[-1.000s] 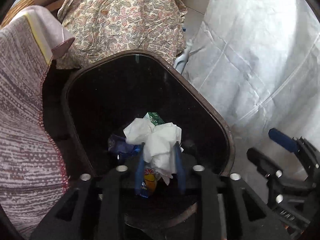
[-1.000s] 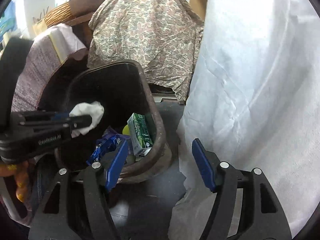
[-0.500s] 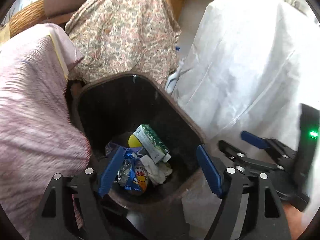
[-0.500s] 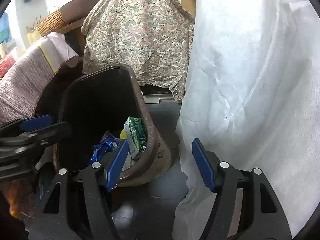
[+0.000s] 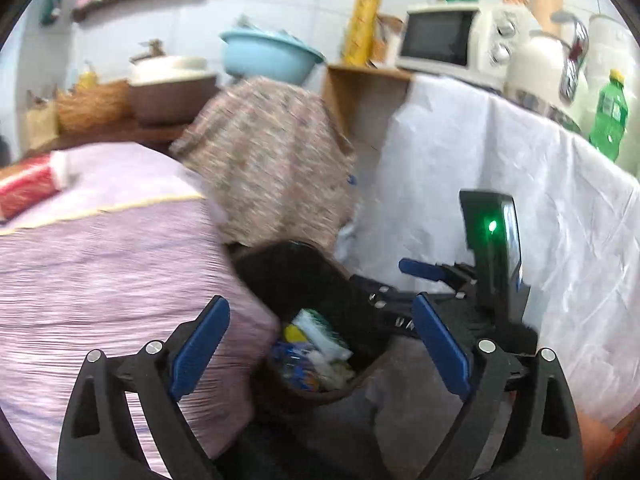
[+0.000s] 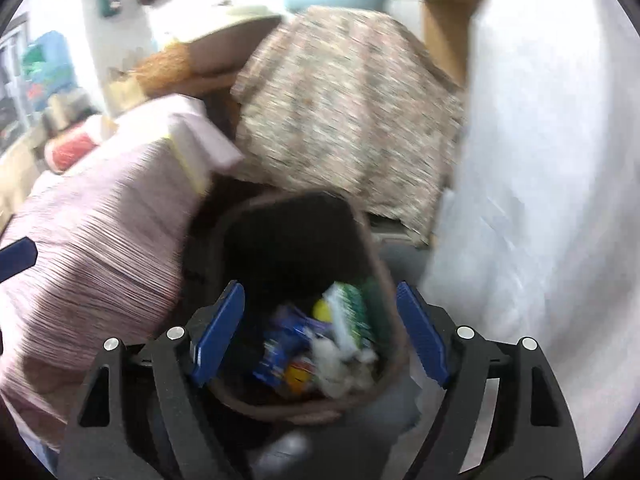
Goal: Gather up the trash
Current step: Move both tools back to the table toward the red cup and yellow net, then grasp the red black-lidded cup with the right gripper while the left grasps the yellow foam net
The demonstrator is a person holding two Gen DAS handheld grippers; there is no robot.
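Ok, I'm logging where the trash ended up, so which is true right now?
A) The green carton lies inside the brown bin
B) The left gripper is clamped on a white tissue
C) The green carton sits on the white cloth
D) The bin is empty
A: the green carton lies inside the brown bin among wrappers and tissue, while the left gripper and right gripper are both open and hold nothing.

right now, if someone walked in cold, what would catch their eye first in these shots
The dark brown trash bin on the floor, low in both views, with a green-and-white carton, blue wrappers and crumpled white tissue piled inside. Both the left gripper and right gripper are open and empty above it. A white sheet drapes the counter on the right, and a blue basin sits up behind.
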